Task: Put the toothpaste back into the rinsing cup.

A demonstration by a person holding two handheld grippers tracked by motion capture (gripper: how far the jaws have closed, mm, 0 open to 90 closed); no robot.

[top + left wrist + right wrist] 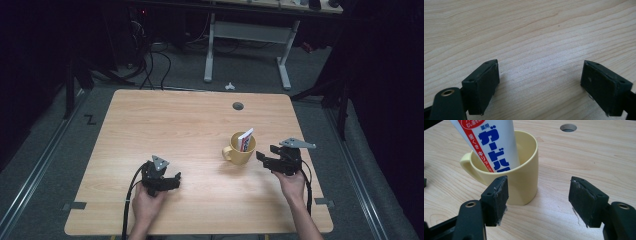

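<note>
Wood table (pixel 190 120) in a dark room. Right gripper (pixel 537 200) jaws apart, holding nothing; yellow mug (pixel 521 180) just beyond its left jaw, tube (pixel 491 142) standing inside. Left gripper (pixel 540 85) wide open, empty, over bare wood.

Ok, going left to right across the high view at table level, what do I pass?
Left tongs → yellow mug holding the toothpaste tube → right tongs. Both tongs stand open, nothing between their pads.

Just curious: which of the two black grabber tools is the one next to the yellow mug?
The right gripper, jaws open beside the yellow mug holding a toothpaste tube. The left gripper has bare table before it.
</note>
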